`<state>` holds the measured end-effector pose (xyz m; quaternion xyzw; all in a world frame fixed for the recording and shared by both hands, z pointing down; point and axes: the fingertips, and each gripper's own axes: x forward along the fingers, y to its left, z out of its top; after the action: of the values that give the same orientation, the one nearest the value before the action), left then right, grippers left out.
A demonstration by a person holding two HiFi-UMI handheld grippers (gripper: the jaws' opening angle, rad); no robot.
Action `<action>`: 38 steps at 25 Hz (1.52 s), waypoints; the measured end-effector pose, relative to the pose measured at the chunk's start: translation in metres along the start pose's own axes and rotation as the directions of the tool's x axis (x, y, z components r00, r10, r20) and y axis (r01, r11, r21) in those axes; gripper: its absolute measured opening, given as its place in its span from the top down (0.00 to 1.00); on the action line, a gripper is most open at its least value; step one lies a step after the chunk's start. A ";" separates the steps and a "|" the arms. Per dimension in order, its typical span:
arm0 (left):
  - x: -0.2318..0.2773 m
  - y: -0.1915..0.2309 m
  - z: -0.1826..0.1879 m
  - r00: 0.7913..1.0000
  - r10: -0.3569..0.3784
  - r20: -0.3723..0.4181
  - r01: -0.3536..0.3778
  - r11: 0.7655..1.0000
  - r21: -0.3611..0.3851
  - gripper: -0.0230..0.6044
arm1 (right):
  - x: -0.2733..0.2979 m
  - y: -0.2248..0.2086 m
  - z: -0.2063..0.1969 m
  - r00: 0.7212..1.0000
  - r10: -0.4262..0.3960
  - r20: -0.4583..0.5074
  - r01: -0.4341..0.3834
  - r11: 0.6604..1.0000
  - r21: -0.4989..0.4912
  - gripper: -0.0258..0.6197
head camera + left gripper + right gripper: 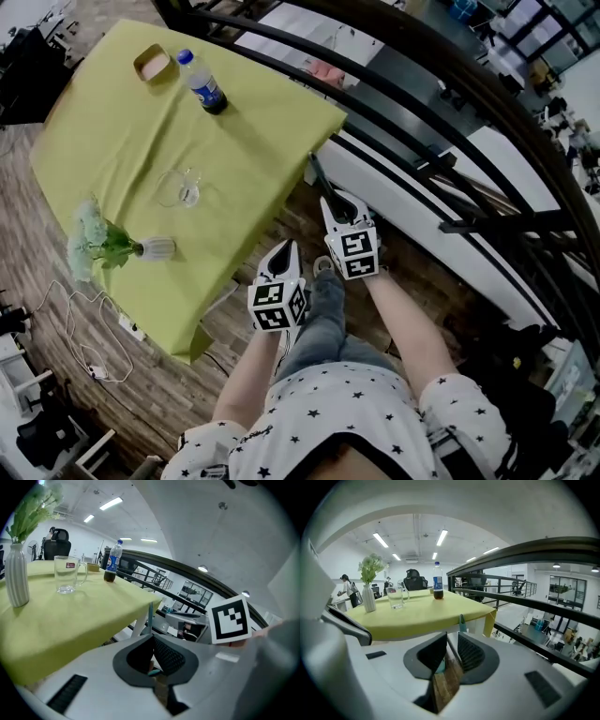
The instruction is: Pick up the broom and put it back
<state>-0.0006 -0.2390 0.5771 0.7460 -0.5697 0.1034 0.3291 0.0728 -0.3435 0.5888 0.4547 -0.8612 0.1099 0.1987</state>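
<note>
Left tongs (286, 247) hang low over the wooden floor (47, 281), just off the near edge of the table (253, 122), and in the left gripper view (150, 638) their tips meet with nothing clamped between them. Right tongs (339, 199) sit a little farther forward, near the table's corner and beside the dark railing (450, 169). In the right gripper view (449, 637) the jaws stand narrowly apart, with floor boards showing through the gap and nothing gripped. The broom (319, 178) shows as a slim handle standing at the table's corner, just beyond the right tongs' tips and not between them. It rises as a thin teal rod past the jaws in the left gripper view (150, 616) and in the right gripper view (461, 620); its head cannot be made out. On the yellow-green cloth stand a capped bottle (202, 82) of dark drink, an empty glass mug (180, 187) and a ribbed white vase (155, 247) holding pale green flowers (94, 239), all well apart from one another. A small shallow box (153, 64) lies at the far edge, near the bottle. A white cable (84, 328) trails across the floor beside the table.
</note>
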 end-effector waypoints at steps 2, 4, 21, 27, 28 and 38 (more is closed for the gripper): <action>-0.010 -0.004 0.002 1.000 -0.001 0.008 0.001 1.000 0.005 0.95 | -0.015 0.004 0.004 1.000 -0.007 0.017 0.007 1.000 0.004 0.88; -0.021 -0.009 0.002 1.000 -0.005 0.014 0.005 1.000 0.013 0.95 | -0.032 0.010 0.006 1.000 -0.011 0.027 0.010 1.000 0.011 0.90; -0.120 -0.042 -0.014 0.997 -0.056 0.061 0.051 0.996 0.079 0.95 | -0.163 0.064 0.029 0.989 -0.068 0.135 0.056 0.994 0.092 0.97; -0.157 -0.049 -0.024 0.996 -0.061 0.068 0.055 0.994 0.090 0.95 | -0.210 0.091 0.032 0.986 -0.056 0.156 0.038 0.993 0.113 0.97; -0.163 -0.050 -0.025 0.996 -0.062 0.069 0.055 0.994 0.094 0.95 | -0.217 0.095 0.033 0.986 -0.053 0.161 0.035 0.992 0.117 0.97; -0.210 -0.054 -0.032 0.995 -0.051 0.085 0.042 0.994 0.099 0.95 | -0.274 0.126 0.034 0.983 -0.011 0.184 -0.010 0.994 0.111 0.97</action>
<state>-0.0131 -0.0486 0.4703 0.7780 -0.5602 0.0905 0.2696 0.0997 -0.0829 0.4362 0.4734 -0.8683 0.1153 0.0925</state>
